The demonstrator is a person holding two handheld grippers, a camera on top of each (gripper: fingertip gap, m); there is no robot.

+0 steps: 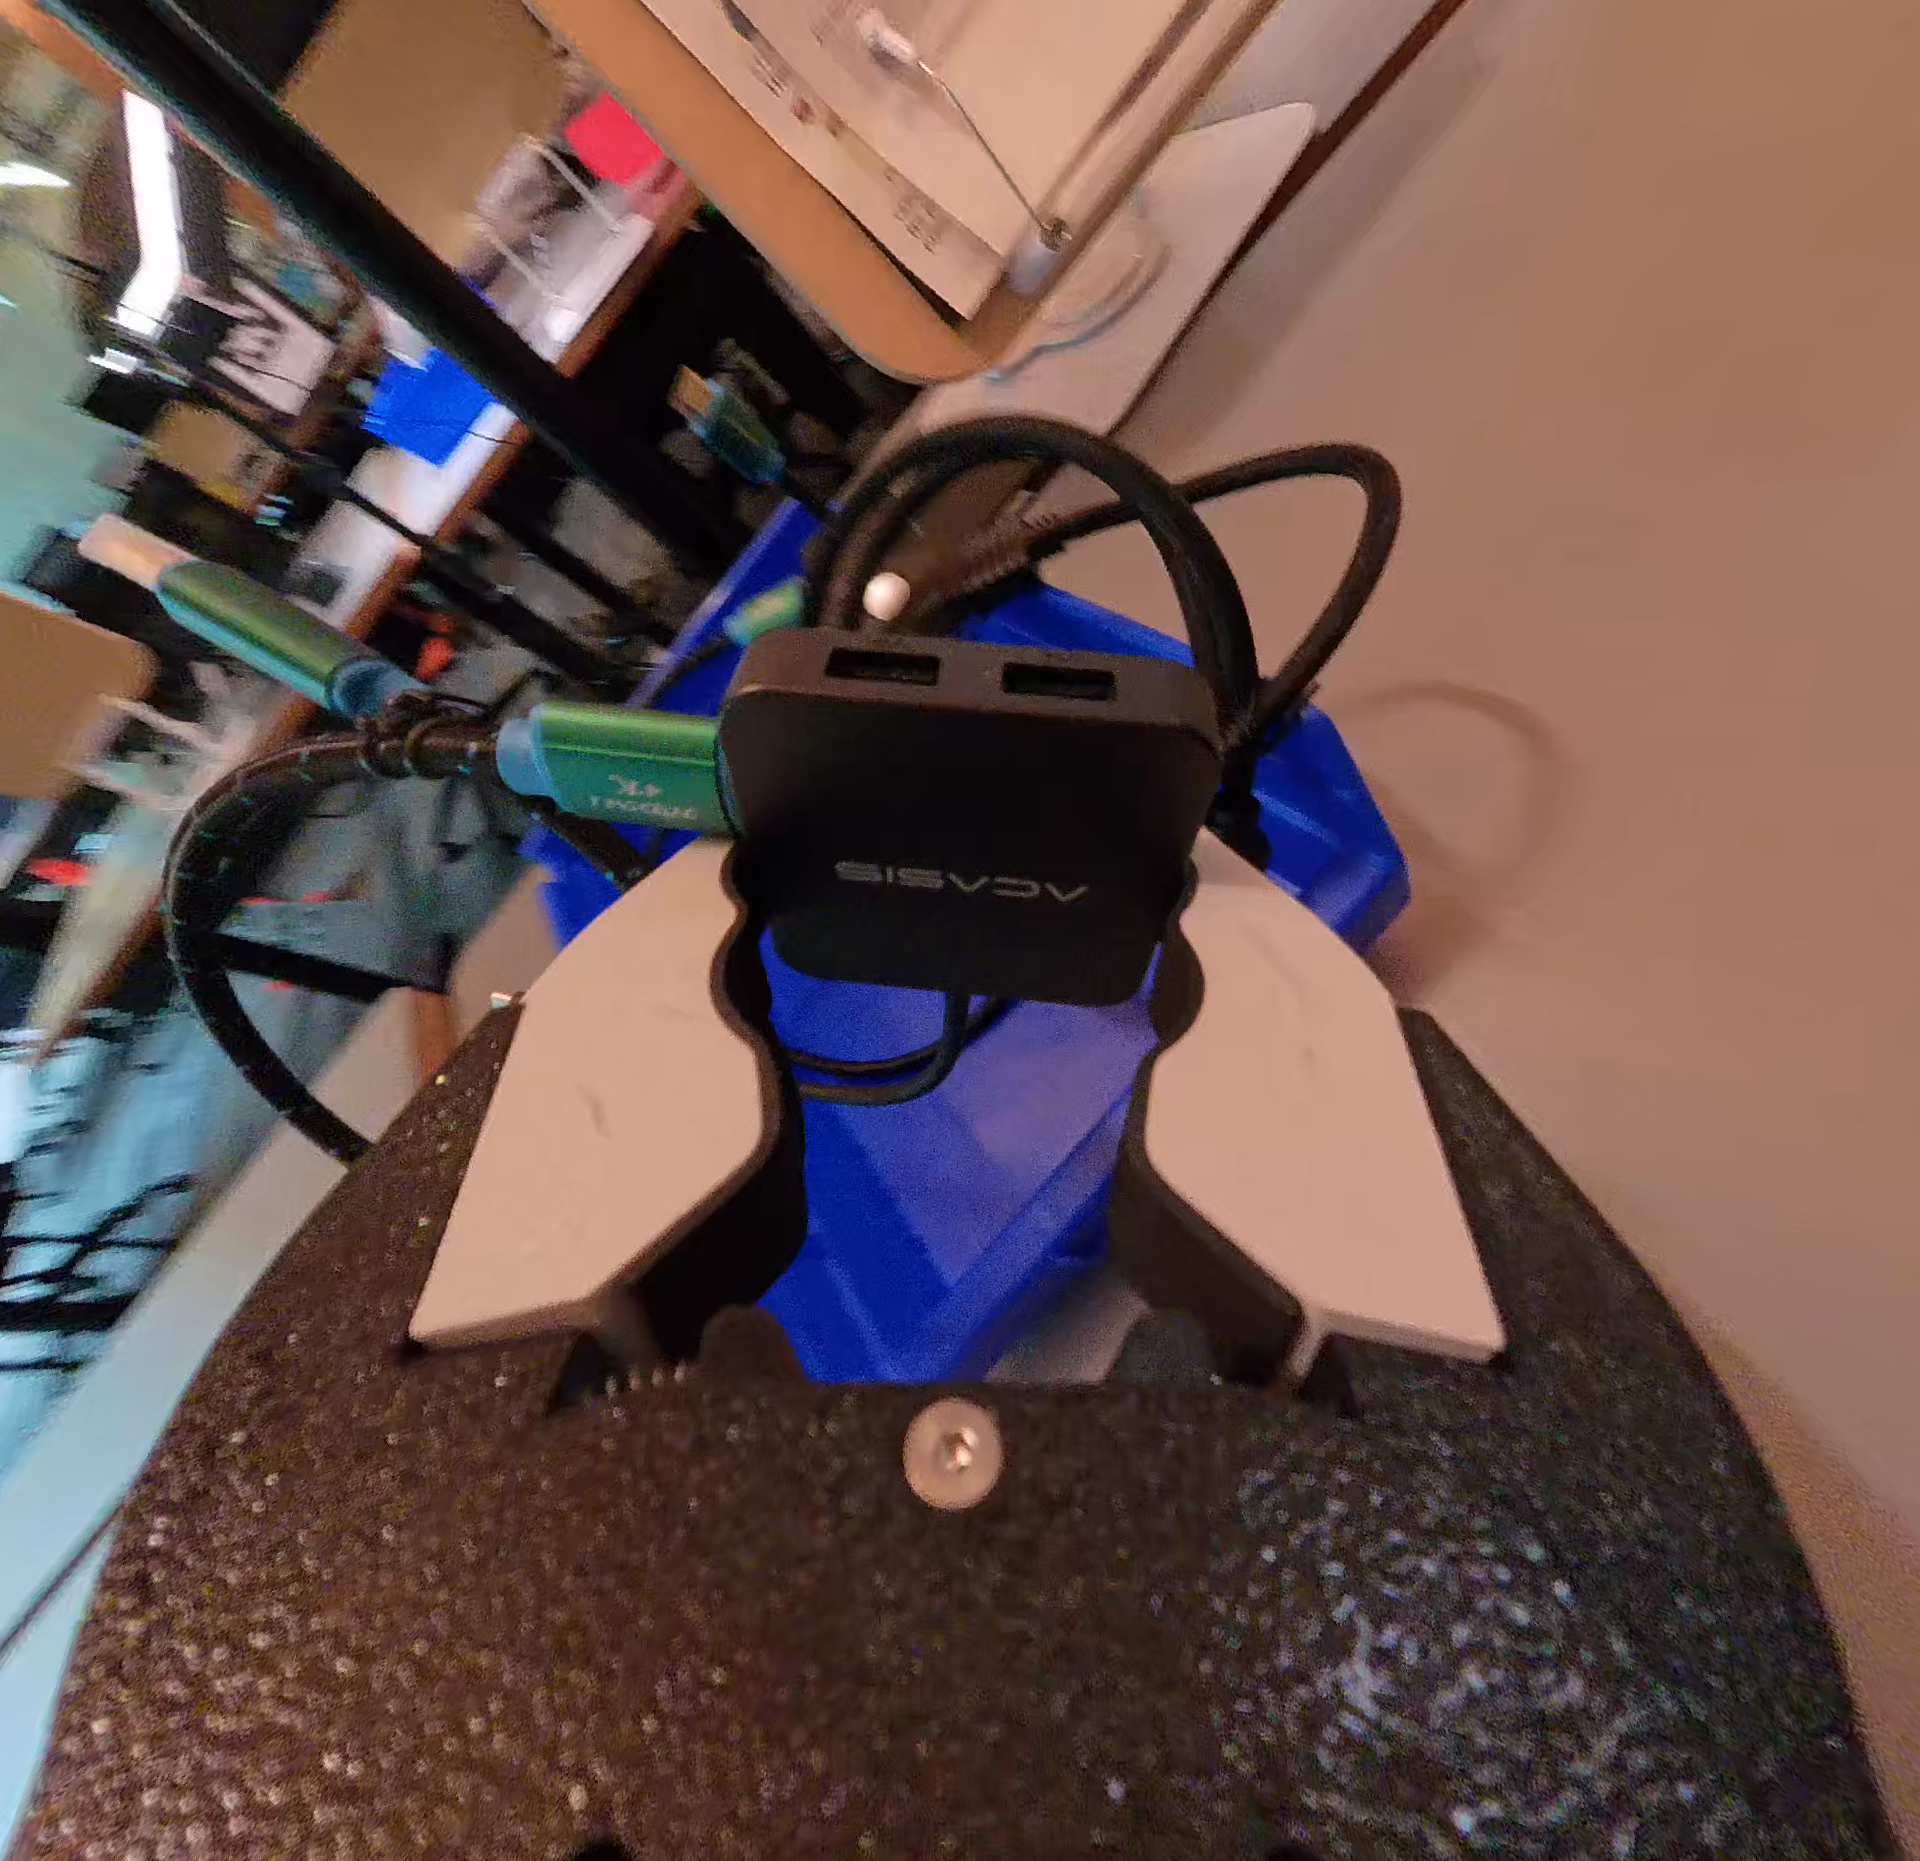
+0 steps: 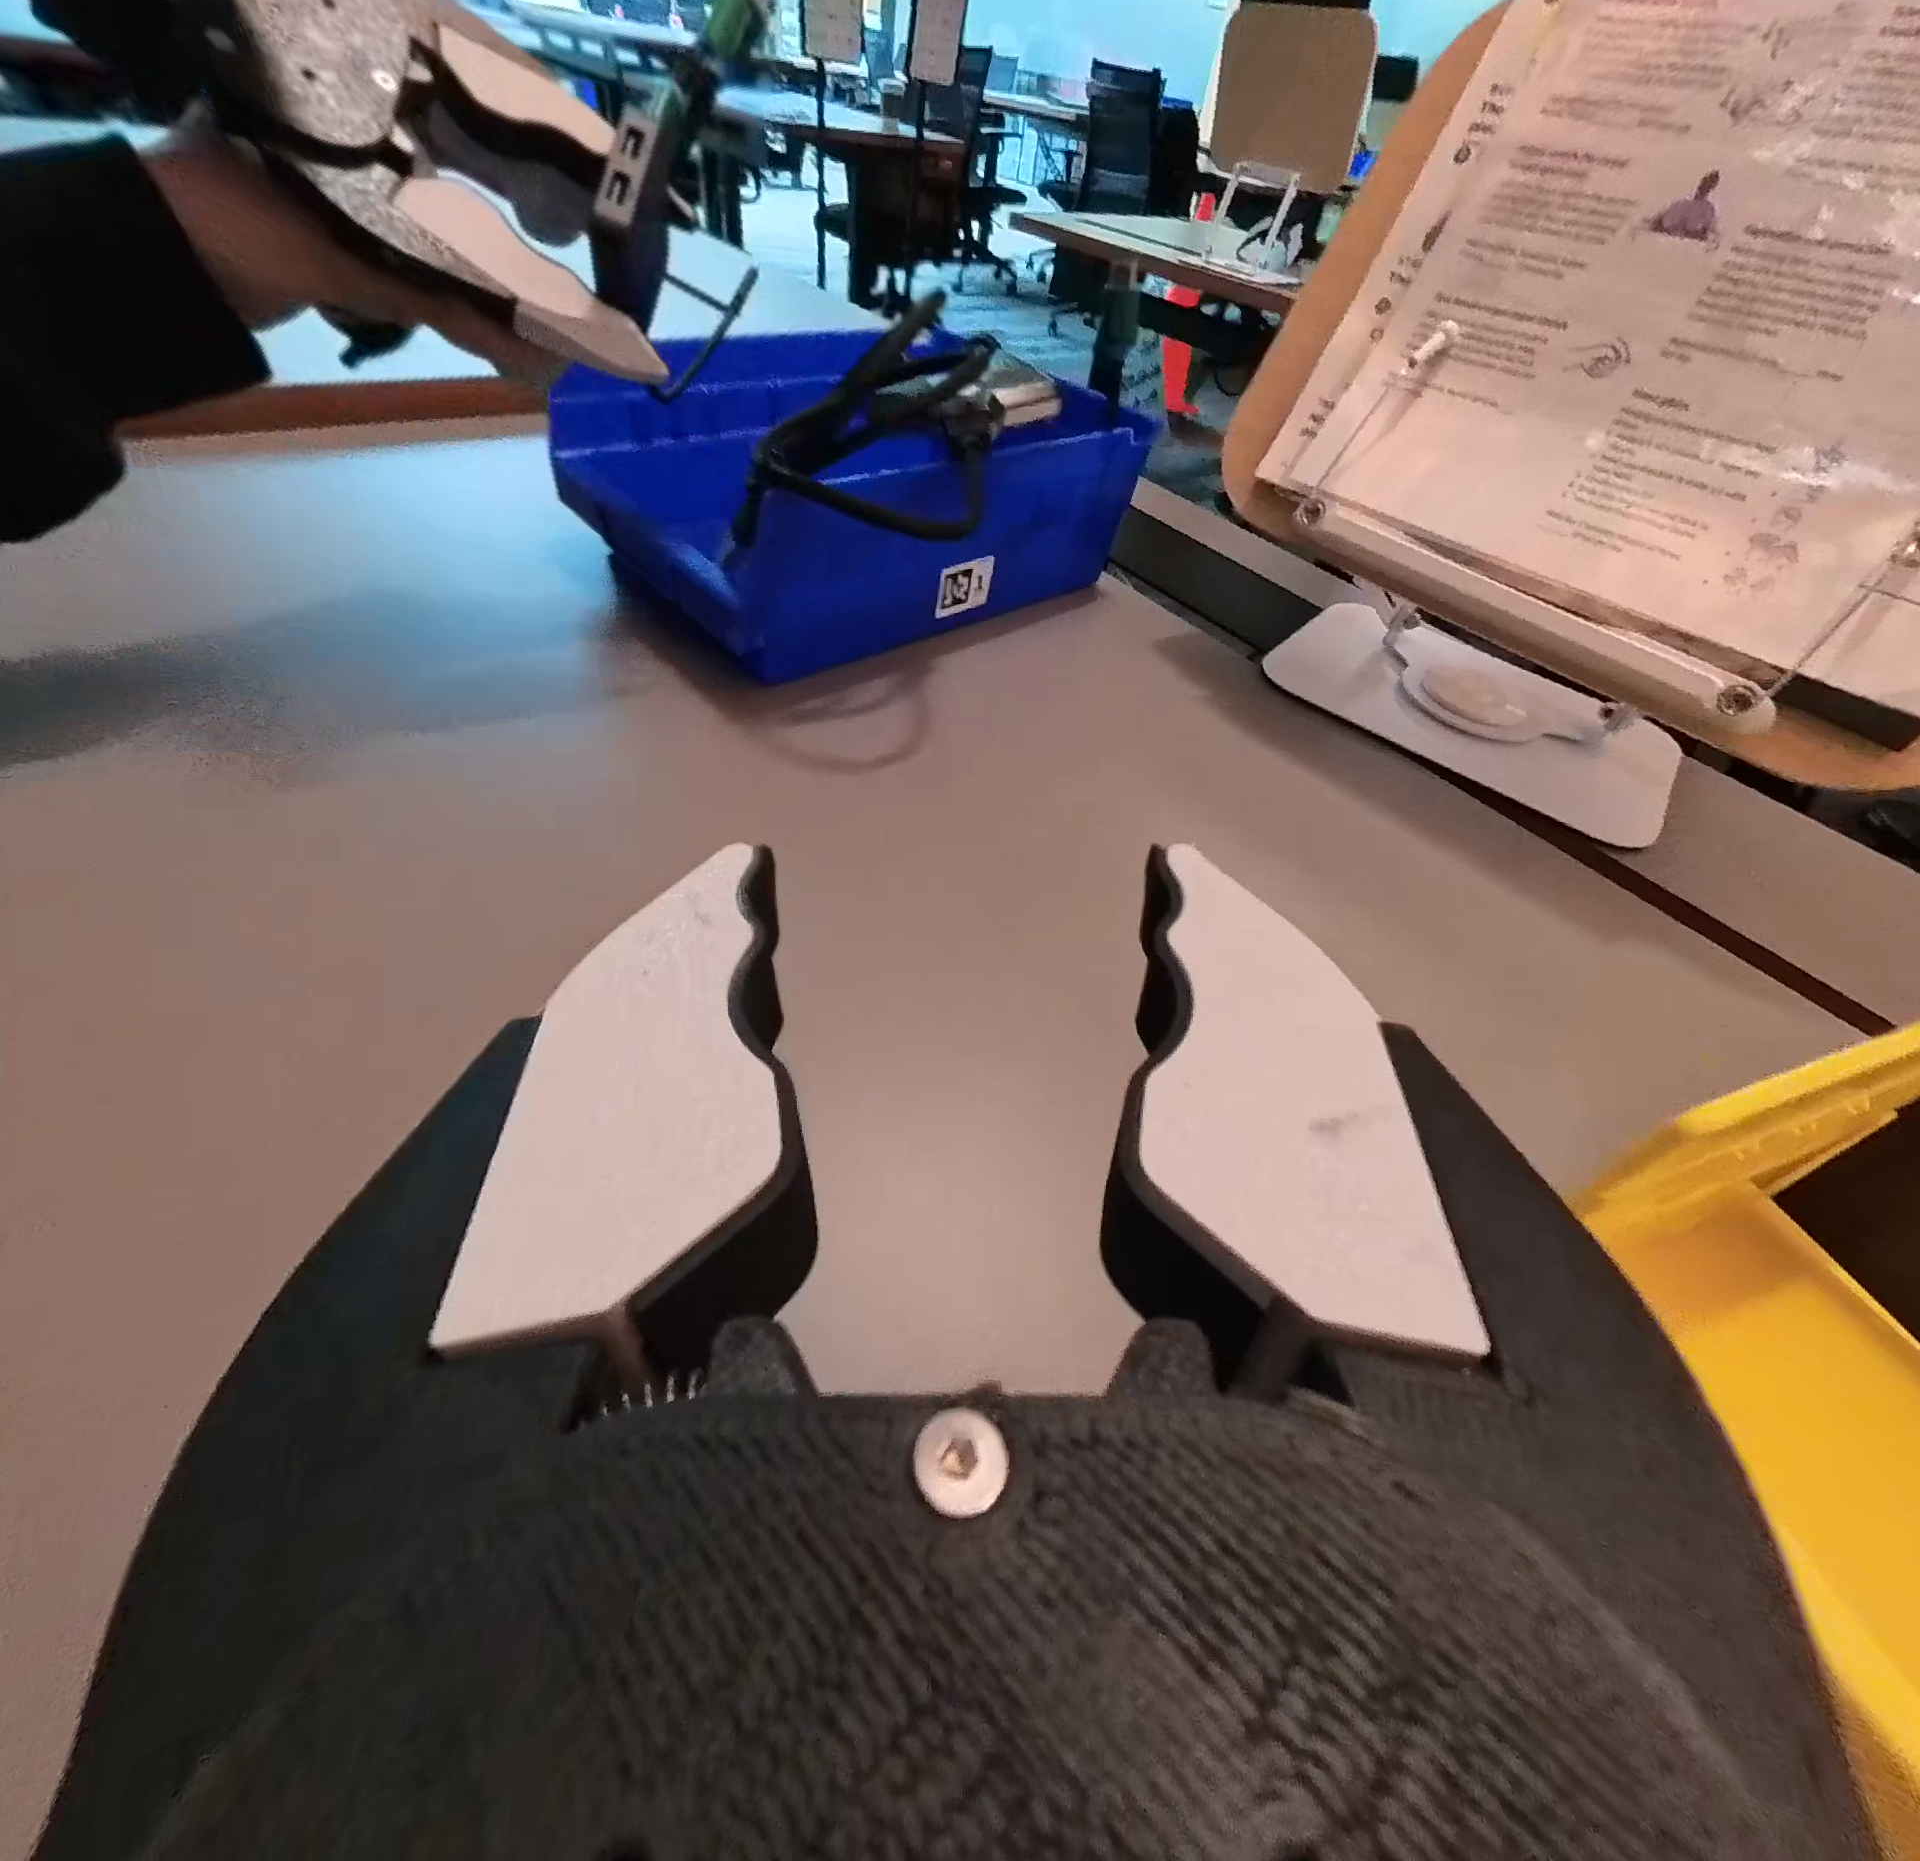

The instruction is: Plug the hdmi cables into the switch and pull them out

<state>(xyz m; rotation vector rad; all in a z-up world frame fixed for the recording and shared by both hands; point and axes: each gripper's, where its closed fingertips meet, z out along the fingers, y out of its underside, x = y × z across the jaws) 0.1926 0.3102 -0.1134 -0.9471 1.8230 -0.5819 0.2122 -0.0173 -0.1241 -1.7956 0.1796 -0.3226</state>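
Observation:
My left gripper [image 1: 961,876] is shut on a black square HDMI switch [image 1: 966,824] and holds it in the air above a blue bin [image 1: 1320,824]. A green HDMI plug [image 1: 623,767] is seated in the switch's left side; its black cable loops down to the left. Two empty ports show on the switch's far edge. A second green plug [image 1: 260,632] hangs free at the left. In the right wrist view the left gripper [image 2: 623,263] holds the switch [image 2: 629,201] up at the top left. My right gripper [image 2: 961,876] is open and empty above the grey table [image 2: 312,824].
The blue bin [image 2: 831,554] holds coiled black cables [image 2: 883,409] and sits mid-table. A document stand [image 2: 1558,357] with a white base [image 2: 1475,741] stands at the right. A yellow bin [image 2: 1766,1344] is at the near right. Desks and chairs fill the background.

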